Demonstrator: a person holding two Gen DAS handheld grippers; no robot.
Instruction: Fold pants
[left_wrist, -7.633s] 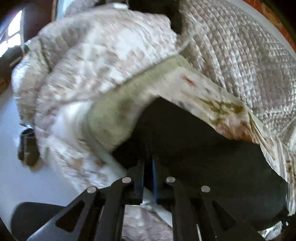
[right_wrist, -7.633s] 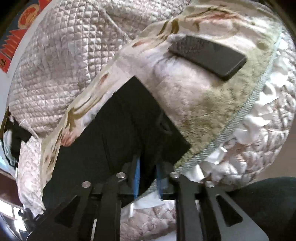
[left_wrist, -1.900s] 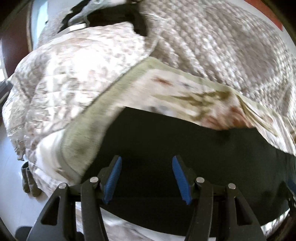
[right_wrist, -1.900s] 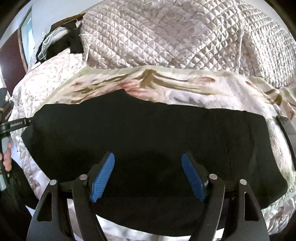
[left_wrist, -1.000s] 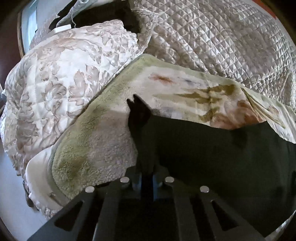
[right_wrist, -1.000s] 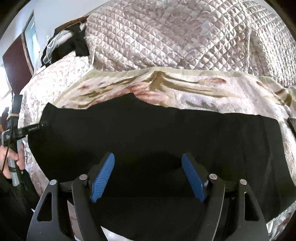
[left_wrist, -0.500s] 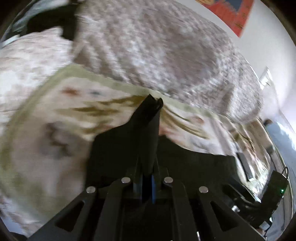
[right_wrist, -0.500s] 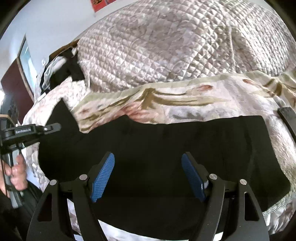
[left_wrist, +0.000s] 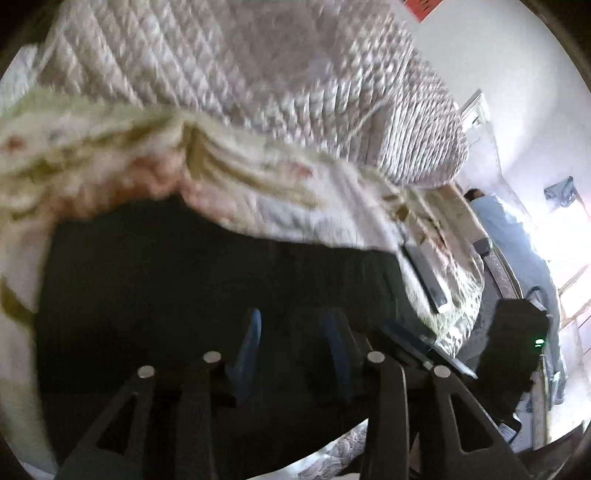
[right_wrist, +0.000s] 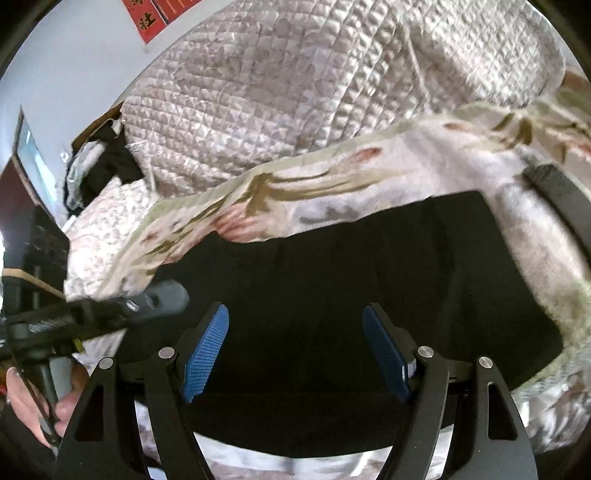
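Observation:
The black pants (right_wrist: 351, 280) lie folded flat on a floral blanket (right_wrist: 388, 173) on the bed. They also fill the lower part of the left wrist view (left_wrist: 184, 277). My left gripper (left_wrist: 293, 332) is open, its blue pads apart, just above the pants. My right gripper (right_wrist: 295, 341) is open and empty over the near half of the pants. The left gripper's body shows at the left of the right wrist view (right_wrist: 92, 314), held by a hand.
A quilted bedspread (right_wrist: 295, 81) is heaped behind the blanket. A dark phone (right_wrist: 561, 199) lies on the blanket to the right of the pants. A black device with a green light (left_wrist: 517, 350) and a person in blue (left_wrist: 506, 229) are off the bed's right side.
My left gripper carried the pants' left end across to the right, folding them, then opened and let go. The right gripper stayed open above the pants.

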